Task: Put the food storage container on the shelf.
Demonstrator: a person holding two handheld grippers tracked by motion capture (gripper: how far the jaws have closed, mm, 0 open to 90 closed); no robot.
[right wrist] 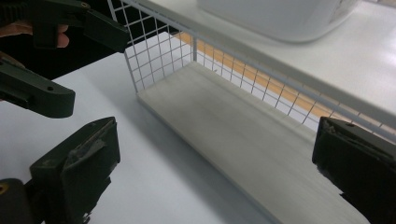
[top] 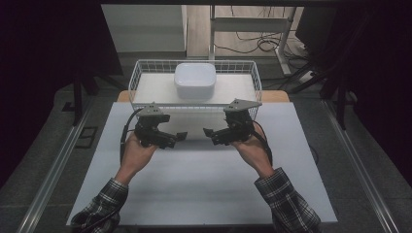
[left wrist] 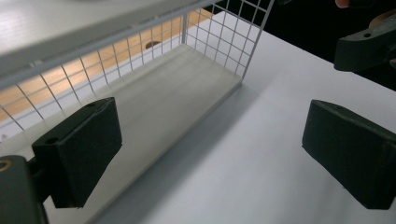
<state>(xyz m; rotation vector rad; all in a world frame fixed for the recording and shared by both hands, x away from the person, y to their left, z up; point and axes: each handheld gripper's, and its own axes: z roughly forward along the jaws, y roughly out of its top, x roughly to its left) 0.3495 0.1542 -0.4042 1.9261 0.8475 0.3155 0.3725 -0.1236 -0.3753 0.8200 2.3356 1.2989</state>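
held low over the white table (top: 194,184), left gripper (top: 179,138) in the left hand (top: 138,150) and right gripper (top: 209,133) in the right hand (top: 250,145), tips turned toward each other with a small gap between. jaws of both spread wide, nothing between them, seen clearly in the left gripper view (left wrist: 210,144) and the right gripper view (right wrist: 210,172). just beyond both grippers, at the table's far edge, a white wire basket (top: 136,77) with a pale board as its floor (right wrist: 224,126). inside the basket, toward its far middle, a white rounded rectangular container (top: 195,80), well apart from either gripper, its underside edge showing at the top of the right gripper view (right wrist: 280,18). plaid sleeves (top: 286,199) on both forearms. around the table, grey floor with metal rails (top: 53,170), dark curtains at both sides, and behind the basket a white desk frame (top: 252,24) with loose cables (top: 257,43) on a wooden floor.
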